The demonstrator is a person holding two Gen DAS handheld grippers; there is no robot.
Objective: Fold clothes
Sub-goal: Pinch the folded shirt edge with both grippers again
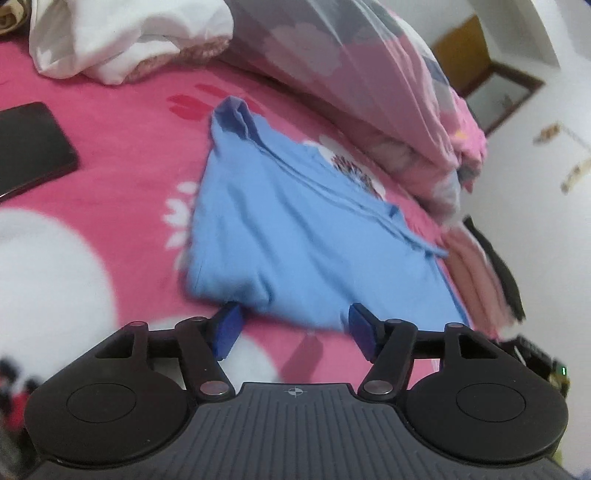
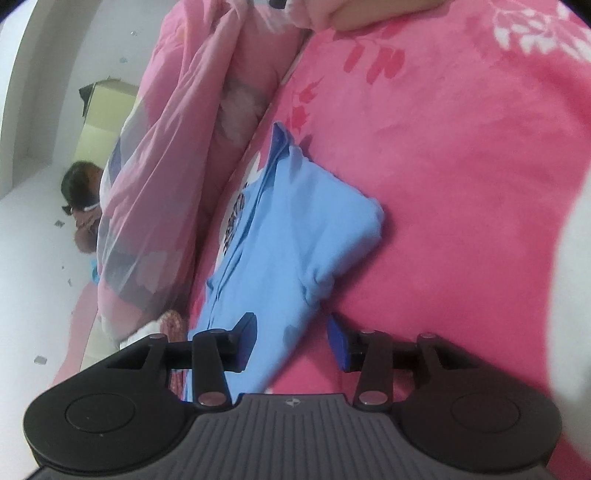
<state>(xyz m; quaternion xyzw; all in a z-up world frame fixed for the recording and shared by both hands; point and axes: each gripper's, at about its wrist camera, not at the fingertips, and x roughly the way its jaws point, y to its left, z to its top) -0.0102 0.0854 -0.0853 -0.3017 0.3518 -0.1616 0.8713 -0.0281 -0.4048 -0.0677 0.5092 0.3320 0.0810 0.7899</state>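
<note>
One garment in play: a light blue shirt (image 1: 295,229), lying folded on the pink floral bedsheet (image 1: 122,147). From the left wrist view it's a rough trapezoid, narrow at the far end where a darker blue cuff or collar band sticks up, wider toward the camera, with a few long creases and a layered edge running down its right side. A small patch of a dark print shows at that edge, over a white flower in the sheet. The near hem is a bit bunched. From the right wrist view the same shirt runs diagonally, the folded corner on its right is rounded and puckered, and the print is partly visible on its left edge. Left gripper (image 1: 293,326): jaws apart, blue pads either side of the near hem, no pad pressing on cloth as far as I can see, frame is blurred there. Right gripper (image 2: 291,341): jaws apart too, the shirt's near edge sits between the pads, the right pad is clear of the fabric, the left pad overlaps the cloth in the picture but contact can't be told. Count: one blue shirt, two grippers, one dark flat phone or tablet (image 1: 29,147) on the sheet well left of the shirt, one bunched pink and grey quilt (image 1: 369,81) along the shirt's far side, one white cloth bundle (image 1: 122,33) at the top. A person (image 2: 83,206) sits on the floor past the quilt in the right wrist view.
</note>
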